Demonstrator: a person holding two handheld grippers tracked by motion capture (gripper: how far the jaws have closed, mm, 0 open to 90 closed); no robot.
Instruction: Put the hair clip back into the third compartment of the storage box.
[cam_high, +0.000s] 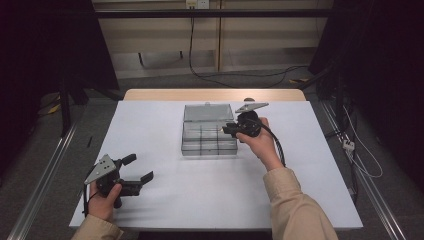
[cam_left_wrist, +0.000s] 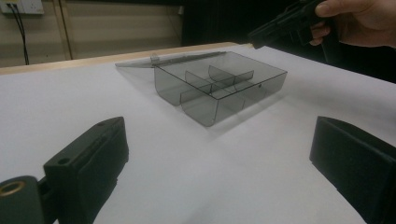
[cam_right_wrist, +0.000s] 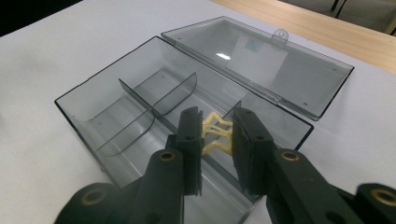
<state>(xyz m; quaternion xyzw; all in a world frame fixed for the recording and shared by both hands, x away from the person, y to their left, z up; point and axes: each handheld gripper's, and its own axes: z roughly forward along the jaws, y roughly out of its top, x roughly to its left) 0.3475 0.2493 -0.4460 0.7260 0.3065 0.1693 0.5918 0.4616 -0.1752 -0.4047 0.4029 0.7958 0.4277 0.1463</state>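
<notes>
A clear smoky plastic box (cam_high: 209, 132) with divided compartments stands open at the table's middle, its lid (cam_right_wrist: 261, 60) laid flat behind it. My right gripper (cam_right_wrist: 215, 123) hovers over the box's right end, shut on a small pale yellow zigzag piece (cam_right_wrist: 217, 135) above a compartment. In the high view that gripper (cam_high: 226, 129) reaches in from the right. My left gripper (cam_high: 140, 167) rests near the front left of the table, open and with nothing between its jaws. It faces the box (cam_left_wrist: 219, 86), and the right gripper (cam_left_wrist: 261, 37) shows beyond the box.
A white sheet (cam_high: 165, 200) covers the table, with a wooden edge (cam_high: 215, 94) showing at the back. Cables run along the floor beyond and to the right.
</notes>
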